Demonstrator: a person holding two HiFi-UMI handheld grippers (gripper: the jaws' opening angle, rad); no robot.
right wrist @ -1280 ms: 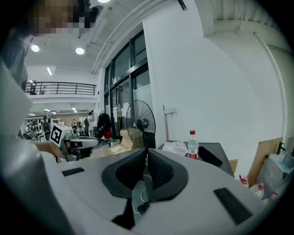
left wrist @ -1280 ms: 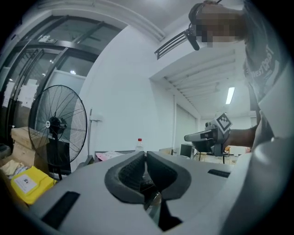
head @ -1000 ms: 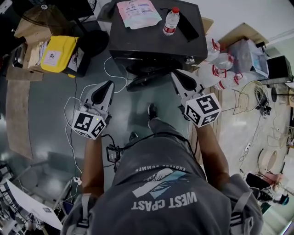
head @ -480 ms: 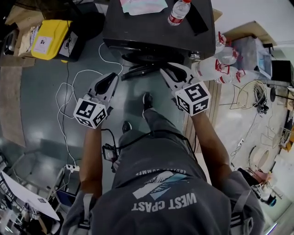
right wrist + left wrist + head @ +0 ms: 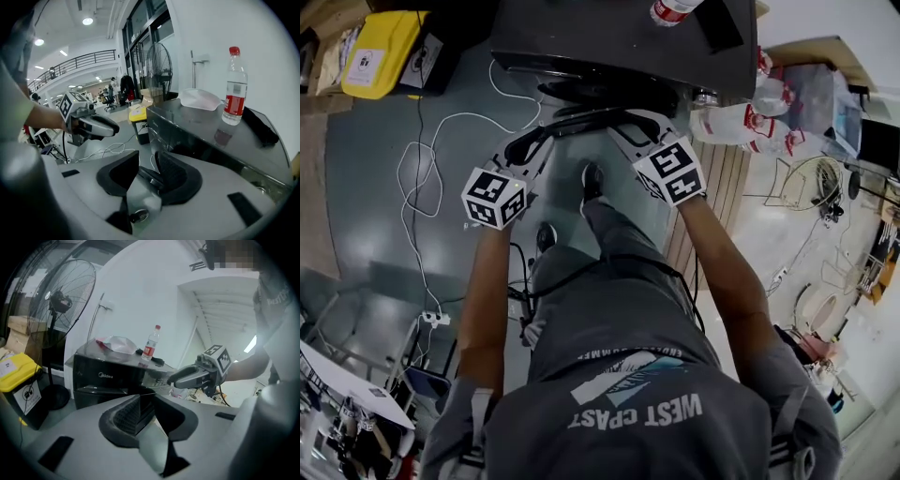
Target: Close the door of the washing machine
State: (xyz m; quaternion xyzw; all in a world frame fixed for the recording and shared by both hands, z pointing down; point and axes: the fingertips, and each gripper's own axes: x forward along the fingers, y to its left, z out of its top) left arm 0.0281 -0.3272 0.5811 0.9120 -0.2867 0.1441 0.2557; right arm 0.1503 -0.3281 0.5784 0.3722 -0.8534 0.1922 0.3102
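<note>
Grey T-shirt (image 5: pixel 628 412) lettered WEST COAST, grey trousers (image 5: pixel 614 248), dark shoes (image 5: pixel 592 178); pale grey left gripper (image 5: pixel 528 147) and right gripper (image 5: pixel 623 129), black-padded jaws, black-and-white marker cubes (image 5: pixel 494 197).

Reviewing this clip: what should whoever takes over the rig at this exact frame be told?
Left gripper: jaws apart, with the door's edge between them; no clamp visible.
Right gripper: jaws apart, the door's rim between them too.
Door: open, swung out from the front of the washing machine.
Done: both grippers are at the door.
Left: push the door shut against the machine's front.
</note>
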